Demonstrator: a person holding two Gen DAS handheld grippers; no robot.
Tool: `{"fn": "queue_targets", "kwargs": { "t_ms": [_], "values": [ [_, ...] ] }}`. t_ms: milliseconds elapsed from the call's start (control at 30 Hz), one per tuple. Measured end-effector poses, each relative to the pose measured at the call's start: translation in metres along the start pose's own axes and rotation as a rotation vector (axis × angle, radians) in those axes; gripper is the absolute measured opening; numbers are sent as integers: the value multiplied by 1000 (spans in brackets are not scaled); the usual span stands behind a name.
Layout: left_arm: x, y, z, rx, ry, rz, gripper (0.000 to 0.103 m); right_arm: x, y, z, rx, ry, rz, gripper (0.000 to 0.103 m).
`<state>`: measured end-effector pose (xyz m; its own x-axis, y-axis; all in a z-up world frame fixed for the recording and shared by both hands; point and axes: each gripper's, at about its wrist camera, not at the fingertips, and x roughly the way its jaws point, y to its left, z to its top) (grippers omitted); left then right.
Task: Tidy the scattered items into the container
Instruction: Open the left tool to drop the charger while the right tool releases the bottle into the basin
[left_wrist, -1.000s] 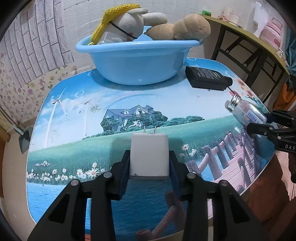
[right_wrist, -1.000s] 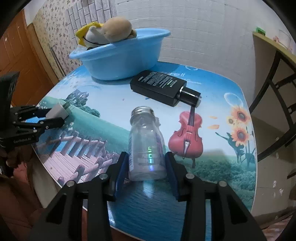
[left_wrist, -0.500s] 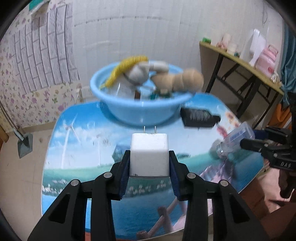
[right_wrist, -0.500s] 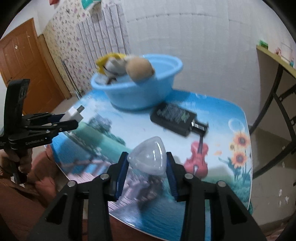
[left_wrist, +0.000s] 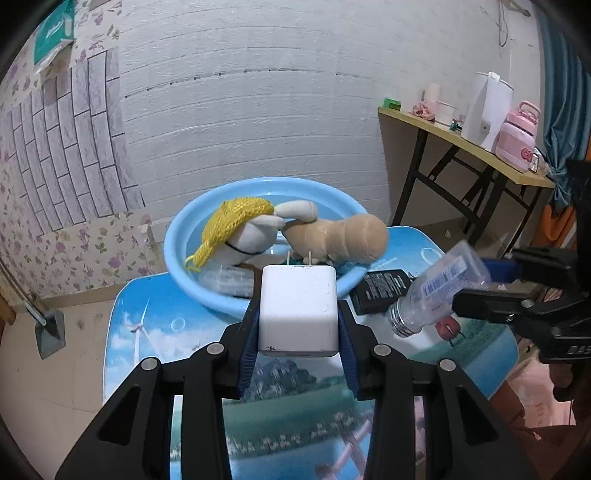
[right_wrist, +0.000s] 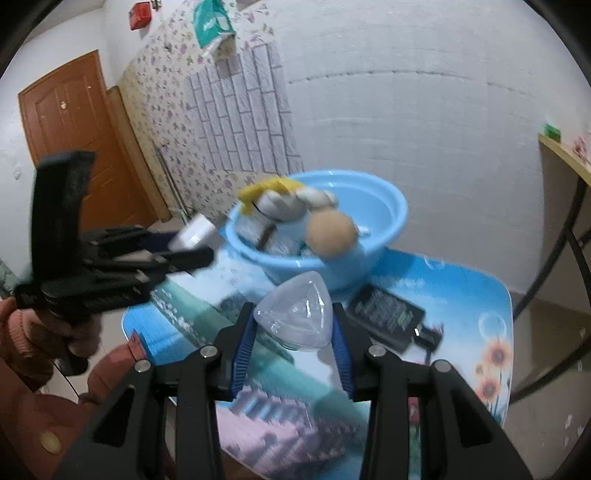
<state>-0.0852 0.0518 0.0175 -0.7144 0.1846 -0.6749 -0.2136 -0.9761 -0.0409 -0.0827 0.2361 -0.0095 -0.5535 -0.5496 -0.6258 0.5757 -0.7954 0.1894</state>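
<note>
My left gripper (left_wrist: 298, 328) is shut on a white plug adapter (left_wrist: 298, 308), prongs pointing away, held in the air in front of the blue basin (left_wrist: 177, 254). My right gripper (right_wrist: 293, 325) is shut on a clear plastic bottle (right_wrist: 295, 319), bottom end facing the camera; in the left wrist view the bottle (left_wrist: 439, 288) hangs tilted, its threaded neck down-left. The basin (right_wrist: 384, 221) holds a white plush with a yellow knit hat (left_wrist: 236, 221) and a tan plush (left_wrist: 347, 240). A black power adapter (right_wrist: 384, 312) lies on the table beside the basin.
The small table (left_wrist: 147, 332) has a printed landscape top and stands against a white brick-pattern wall. A wooden side table (left_wrist: 461, 144) with a kettle and pink bottle is at the right. A brown door (right_wrist: 81, 147) is at the left. A hand (right_wrist: 55, 332) grips the left tool.
Both grippers have risen well above the table with their loads and tilted up, bringing the basin's inside into view. The bottle has swung so its bottom faces the right camera.
</note>
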Motion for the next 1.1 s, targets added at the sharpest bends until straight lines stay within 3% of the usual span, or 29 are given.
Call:
{"fn": "queue_targets", "kwargs": {
  "t_ms": [400,667,1100],
  "values": [
    [40,8,27,40,24,-7,38,19,3,53,-55,-72,42,39],
    [66,12,29,46,66,-27,38,54,-3,58,-55,-19,40,39],
    [64,24,27,10,40,-33,45,85,-26,58,18,24,-2,40]
  ]
}}
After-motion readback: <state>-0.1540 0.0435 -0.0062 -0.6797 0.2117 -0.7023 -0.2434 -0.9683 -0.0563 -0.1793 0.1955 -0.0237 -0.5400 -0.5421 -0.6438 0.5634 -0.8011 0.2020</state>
